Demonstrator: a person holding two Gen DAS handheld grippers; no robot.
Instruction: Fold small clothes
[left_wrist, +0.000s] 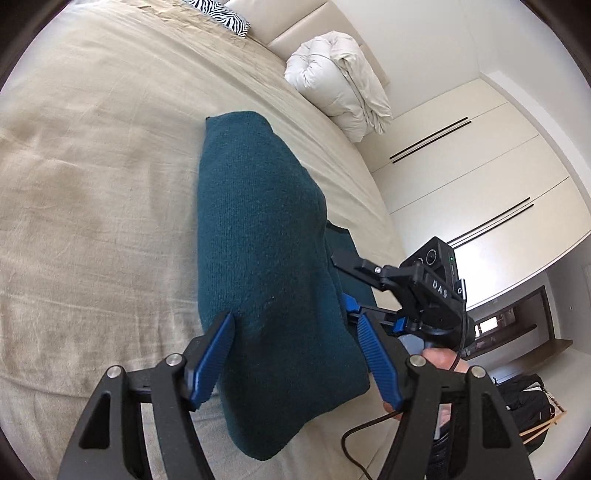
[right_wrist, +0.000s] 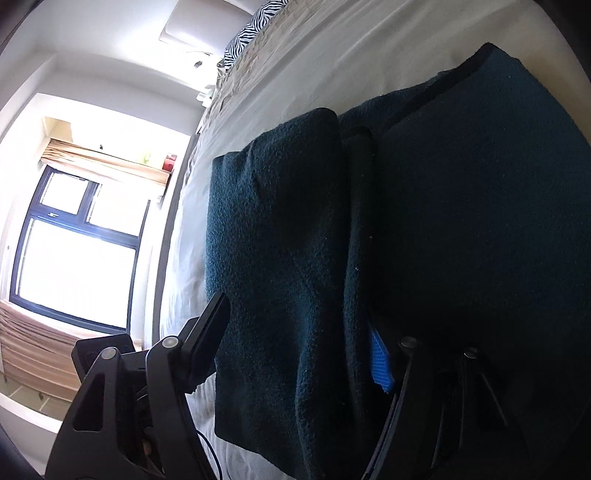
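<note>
My left claw (left_wrist: 295, 354) and right claw (right_wrist: 299, 354) both stood open astride the folded teal sweater (left_wrist: 258, 221) on the bed (left_wrist: 92, 184), and I judged any sideways nudge could spill the fold.

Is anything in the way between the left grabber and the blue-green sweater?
No, nothing visible. The left gripper stands open right over the teal sweater on the bed, with the near folded end between its fingers.

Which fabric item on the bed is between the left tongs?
The teal knitted garment; the white duvet bundle and zebra-print pillow lie far beyond it.
</note>
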